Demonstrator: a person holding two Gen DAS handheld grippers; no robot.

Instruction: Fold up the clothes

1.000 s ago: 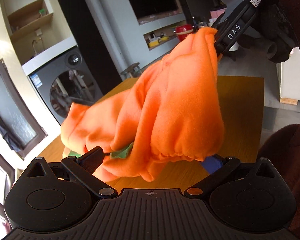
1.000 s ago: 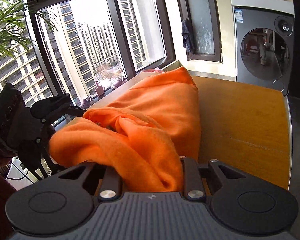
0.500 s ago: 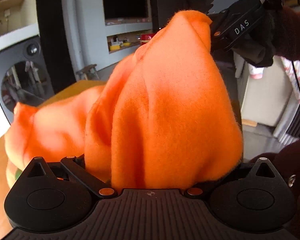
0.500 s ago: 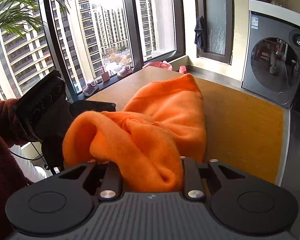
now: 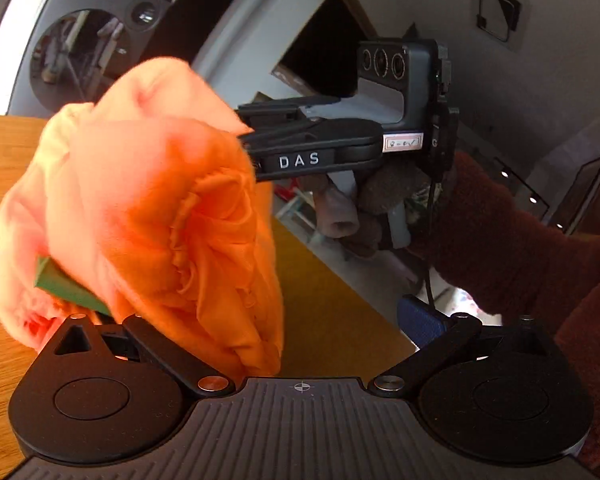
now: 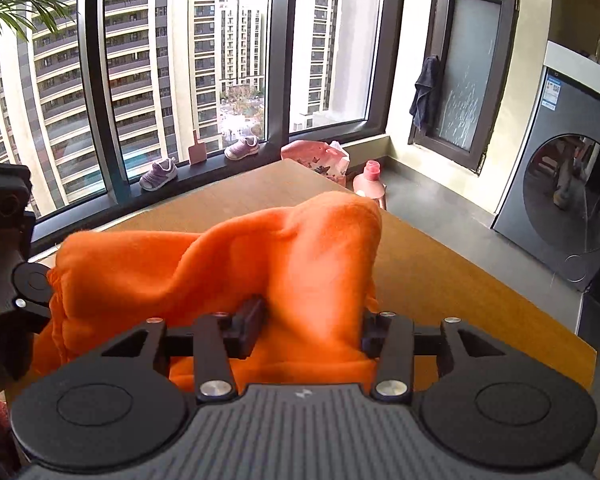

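An orange fleece garment (image 5: 160, 216) hangs bunched above the wooden table (image 5: 332, 312). In the left wrist view my left gripper (image 5: 236, 304) is open: its green-padded left finger (image 5: 66, 284) lies against the cloth, its blue-padded right finger (image 5: 420, 320) stands free. The right gripper (image 5: 248, 148) comes in from the right, shut on the garment's top edge. In the right wrist view the garment (image 6: 228, 264) fills the space between the right gripper's fingers (image 6: 252, 320), which pinch a fold of it. The left gripper's body (image 6: 8, 280) shows at the left edge.
A washing machine (image 6: 568, 208) stands right of the table (image 6: 440, 264). A large window (image 6: 180, 60) with small shoes (image 6: 240, 148) on its sill runs along the far side. A pink bottle (image 6: 370, 180) and a pink bag (image 6: 320, 156) sit on the floor beyond the table.
The garment has been lifted higher off the table. My left gripper has opened and let go of the cloth, and has swung left. The right gripper keeps its hold.
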